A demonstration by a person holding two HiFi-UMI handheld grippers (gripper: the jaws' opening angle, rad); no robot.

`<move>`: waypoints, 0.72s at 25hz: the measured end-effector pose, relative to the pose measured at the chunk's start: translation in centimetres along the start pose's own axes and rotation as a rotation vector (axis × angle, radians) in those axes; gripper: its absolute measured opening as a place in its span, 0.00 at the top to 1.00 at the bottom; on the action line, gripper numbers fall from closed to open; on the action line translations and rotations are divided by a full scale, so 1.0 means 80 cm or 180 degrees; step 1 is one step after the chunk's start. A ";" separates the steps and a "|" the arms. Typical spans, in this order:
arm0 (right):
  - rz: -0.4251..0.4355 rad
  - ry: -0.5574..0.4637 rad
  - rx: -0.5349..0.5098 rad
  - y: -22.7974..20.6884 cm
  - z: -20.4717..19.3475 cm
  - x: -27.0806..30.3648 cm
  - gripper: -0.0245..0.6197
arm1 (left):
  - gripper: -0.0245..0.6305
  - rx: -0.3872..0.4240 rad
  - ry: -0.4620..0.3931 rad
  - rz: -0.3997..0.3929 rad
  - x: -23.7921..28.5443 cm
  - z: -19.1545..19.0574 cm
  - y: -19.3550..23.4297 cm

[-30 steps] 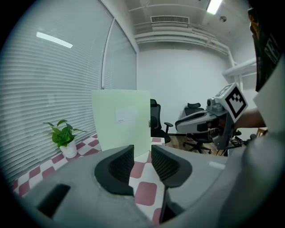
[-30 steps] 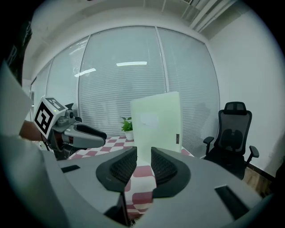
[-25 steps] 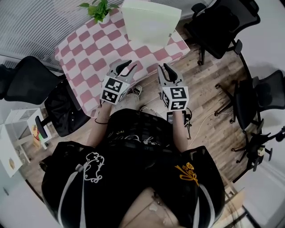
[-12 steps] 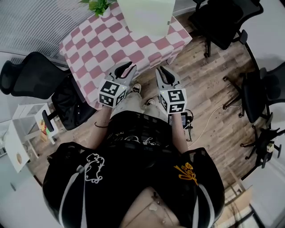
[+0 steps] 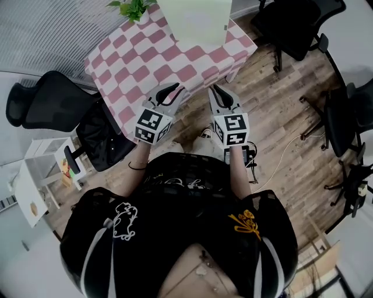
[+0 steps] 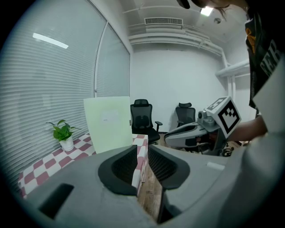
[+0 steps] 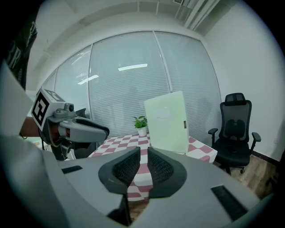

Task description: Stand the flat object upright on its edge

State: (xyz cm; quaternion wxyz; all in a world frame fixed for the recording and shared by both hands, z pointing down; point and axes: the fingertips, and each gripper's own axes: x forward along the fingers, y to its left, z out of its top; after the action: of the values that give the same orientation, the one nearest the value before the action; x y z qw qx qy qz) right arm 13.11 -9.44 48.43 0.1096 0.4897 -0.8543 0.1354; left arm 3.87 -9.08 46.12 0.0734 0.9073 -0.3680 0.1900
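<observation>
The flat object is a pale green board [image 5: 195,23] that stands upright on the pink-and-white checked table [image 5: 175,58]; it also shows in the left gripper view [image 6: 109,122] and the right gripper view [image 7: 167,122]. Both grippers hang over the wooden floor, short of the table's near edge and apart from the board. My left gripper [image 5: 170,93] [image 6: 142,151] is shut and holds nothing. My right gripper [image 5: 217,90] [image 7: 143,156] has its jaws closing, with a narrow gap and nothing between them.
A small potted plant [image 5: 133,10] sits on the table left of the board. Black office chairs stand at the left [image 5: 52,105] and the right [image 5: 291,23]. A white shelf unit [image 5: 35,180] is at the far left. Cables lie on the floor at the right.
The person has stepped back, so the table and board sit farther up in the head view. Both grippers have stayed side by side in front of the body, jaws narrower than before.
</observation>
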 end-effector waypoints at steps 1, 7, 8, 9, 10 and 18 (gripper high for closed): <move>-0.0010 -0.0001 0.0001 0.004 0.000 0.002 0.88 | 0.83 0.0012 0.0007 -0.0007 -0.006 -0.002 0.002; -0.0096 -0.0037 0.0015 0.046 0.006 0.011 0.88 | 0.83 0.0019 -0.0036 -0.0045 -0.053 -0.018 0.022; -0.0114 -0.0049 0.0025 0.056 0.007 0.011 0.88 | 0.83 0.0023 -0.0037 -0.0057 -0.061 -0.023 0.026; -0.0134 -0.0060 0.0032 0.066 0.007 0.010 0.88 | 0.83 0.0033 -0.0032 -0.0075 -0.069 -0.028 0.029; -0.0155 -0.0065 0.0031 0.077 0.007 0.009 0.89 | 0.83 0.0047 -0.0021 -0.0098 -0.077 -0.034 0.031; -0.0315 -0.0051 0.0004 0.167 -0.007 -0.003 0.89 | 0.83 0.0131 -0.0031 -0.0271 -0.150 -0.076 0.042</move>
State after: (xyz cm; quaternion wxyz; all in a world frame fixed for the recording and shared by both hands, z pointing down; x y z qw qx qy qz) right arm 1.69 -2.61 47.21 0.1090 0.5326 -0.8298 0.1264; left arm -8.16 -2.15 46.89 0.0610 0.9243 -0.3254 0.1899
